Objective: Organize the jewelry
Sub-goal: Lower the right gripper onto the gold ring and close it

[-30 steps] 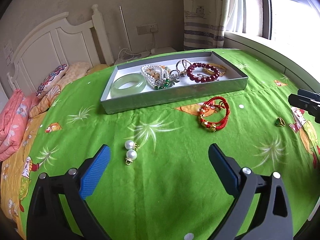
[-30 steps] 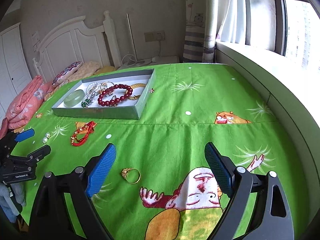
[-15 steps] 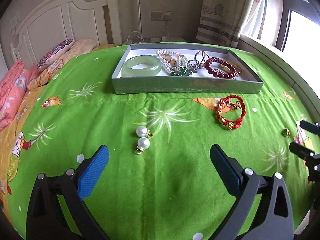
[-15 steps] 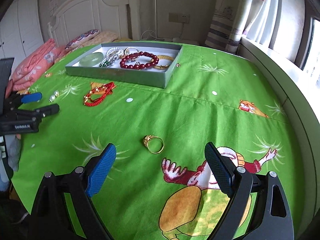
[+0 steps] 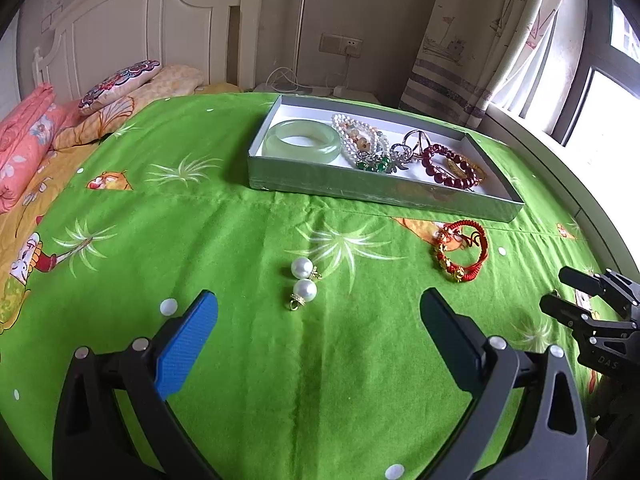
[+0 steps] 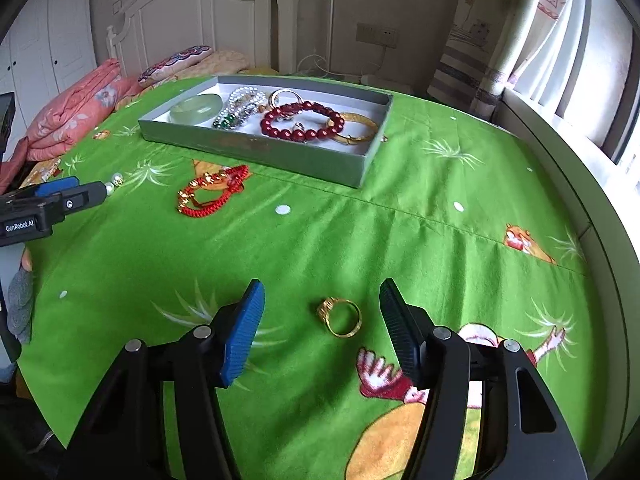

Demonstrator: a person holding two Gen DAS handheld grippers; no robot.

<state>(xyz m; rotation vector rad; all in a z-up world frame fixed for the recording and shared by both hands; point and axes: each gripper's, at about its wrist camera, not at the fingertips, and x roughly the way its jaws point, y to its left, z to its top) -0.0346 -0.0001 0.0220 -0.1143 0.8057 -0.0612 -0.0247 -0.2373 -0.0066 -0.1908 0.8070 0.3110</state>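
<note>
Both tongs were spread wide and held nothing when you were inspected. Your right gripper (image 6: pixel 322 320) hovered low over the green bedspread (image 6: pixel 360 240) with the gold ring (image 6: pixel 340 317) lying flat directly ahead, between the two pads and slightly toward the right-hand pad, touching neither. The ring's band lay flat on the cloth with its ornamented head toward the left pad; as a flat hoop it offered no long axis, so I judged the closing line should cross the band's width.

Your left gripper (image 5: pixel 318 312) faced the pearl earrings (image 5: pixel 303 283), which lay just ahead of the gap, left of centre, the pair touching and strung roughly fore-and-aft along your line of approach. The red cord bracelet (image 5: pixel 460 251) lay farther ahead and to the right of that gripper, near the grey tray (image 5: pixel 372 192) but outside it.

For the ring, the right hand was plainly the nearer. The tray sat well ahead and to its left, already holding a jade bangle (image 6: pixel 196 108), a red bead bracelet (image 6: pixel 302 122) and other pieces; free floor showed at its near right corner. Open cloth surrounded the ring on all sides. In my judgement the soft fabric could bunch under the pads on closing.
</note>
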